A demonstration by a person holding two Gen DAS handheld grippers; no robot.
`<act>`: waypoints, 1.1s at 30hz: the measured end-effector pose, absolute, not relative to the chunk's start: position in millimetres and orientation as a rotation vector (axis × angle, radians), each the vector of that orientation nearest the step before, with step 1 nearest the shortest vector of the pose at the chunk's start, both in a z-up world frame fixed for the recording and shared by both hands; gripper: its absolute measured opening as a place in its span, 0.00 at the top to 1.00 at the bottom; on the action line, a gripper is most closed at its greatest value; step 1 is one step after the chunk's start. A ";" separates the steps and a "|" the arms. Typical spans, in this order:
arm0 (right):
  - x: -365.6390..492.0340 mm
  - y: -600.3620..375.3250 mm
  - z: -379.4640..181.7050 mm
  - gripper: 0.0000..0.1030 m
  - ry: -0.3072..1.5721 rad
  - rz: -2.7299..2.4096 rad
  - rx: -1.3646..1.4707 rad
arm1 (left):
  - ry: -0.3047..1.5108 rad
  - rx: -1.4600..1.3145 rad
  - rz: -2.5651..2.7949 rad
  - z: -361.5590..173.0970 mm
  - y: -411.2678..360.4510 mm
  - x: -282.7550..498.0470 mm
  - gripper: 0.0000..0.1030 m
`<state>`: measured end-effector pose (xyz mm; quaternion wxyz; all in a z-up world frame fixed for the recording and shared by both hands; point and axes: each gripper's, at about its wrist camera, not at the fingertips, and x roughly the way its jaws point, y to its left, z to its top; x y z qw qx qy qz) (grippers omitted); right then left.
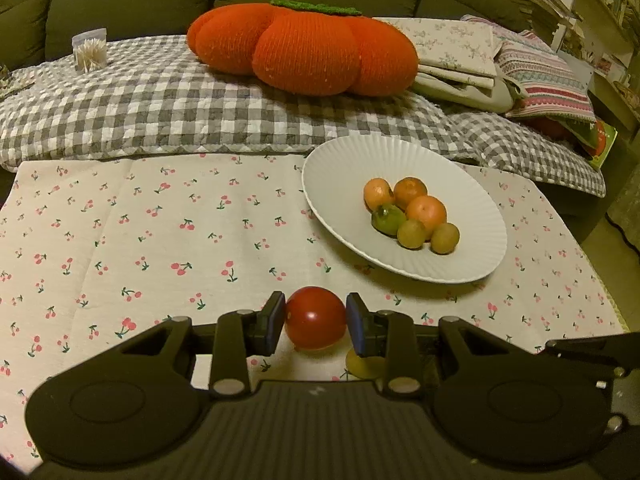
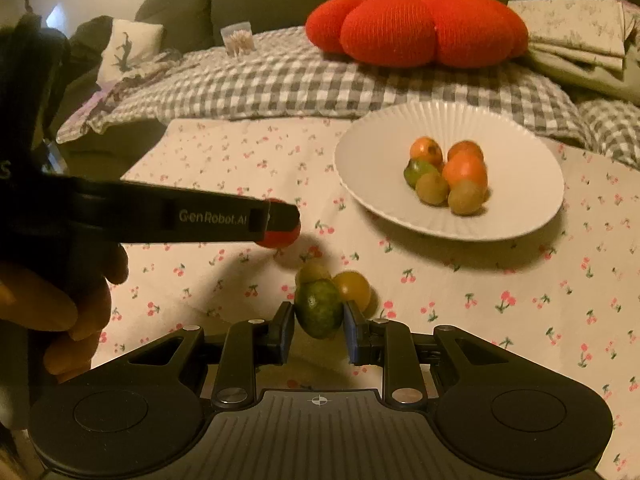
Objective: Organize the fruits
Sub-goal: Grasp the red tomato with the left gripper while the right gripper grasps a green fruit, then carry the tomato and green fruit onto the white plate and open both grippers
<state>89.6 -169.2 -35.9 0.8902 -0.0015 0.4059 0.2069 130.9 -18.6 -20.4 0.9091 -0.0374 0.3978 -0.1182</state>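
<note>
Left gripper (image 1: 316, 322) clamped on a red tomato (image 1: 315, 323), held near edge of the cherry-print tablecloth (image 1: 160, 240). Right gripper (image 2: 318, 320) closed on a green fruit (image 2: 319, 308), possibly a lime; view slightly blurred. Just beyond it, a yellow fruit (image 2: 354, 289) and a small olive-green one (image 2: 312, 272) lie on the cloth. White ribbed plate (image 1: 340, 168), far right, holds three orange fruits and three greenish ones. Orange knitted cushion (image 1: 304, 48) on the checked blanket (image 1: 160, 108) behind.
</note>
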 end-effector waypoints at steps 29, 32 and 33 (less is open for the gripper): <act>94.0 -210.9 -3.7 0.77 0.767 0.356 0.070 | 0.739 -0.080 -0.291 2.9 -30.1 118.9 0.69; 94.5 -215.6 -0.7 0.76 0.758 0.346 0.078 | 0.732 -0.099 -0.296 5.3 -28.3 121.5 0.69; 94.9 -217.6 0.3 0.76 0.754 0.340 0.081 | 0.730 -0.109 -0.300 6.2 -27.5 122.5 0.69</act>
